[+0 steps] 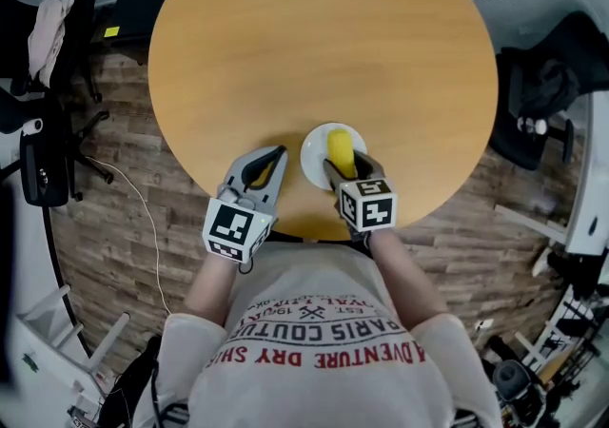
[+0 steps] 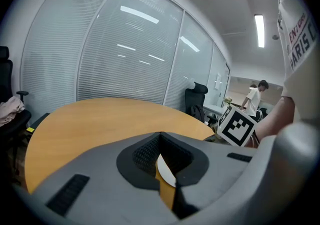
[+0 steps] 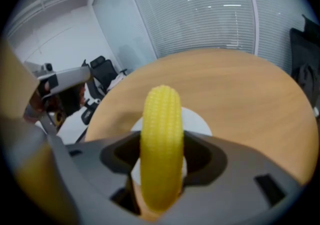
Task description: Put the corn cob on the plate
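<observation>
**Over the plate, corn cob in the right tongs**

At the near edge of the round wooden table [image 1: 314,46], a white plate [image 1: 313,156] sits just in front of the person. The corn cob [image 1: 341,151] is above it, its long axis running away from the person, in line with the right gripper [image 1: 348,167] that holds it. The rounded tip points toward the far side of the table.

The right gripper view shows what the head view cannot. The cob [image 3: 161,111] lies lengthwise between the two jaws of the right gripper [image 3: 161,141], which press on its sides at the near half. The far half sticks out past them, with the plate [image 3: 201,123] showing behind and to either side. The cob may be resting on the plate or held just off it; neither view settles this.

The left gripper [image 1: 279,152] is just beside the plate's left rim. In its own view the jaws of the left gripper [image 2: 160,136] meet at the tips with nothing between them. A sliver of plate [image 2: 165,171] shows through the slit behind them.
</observation>
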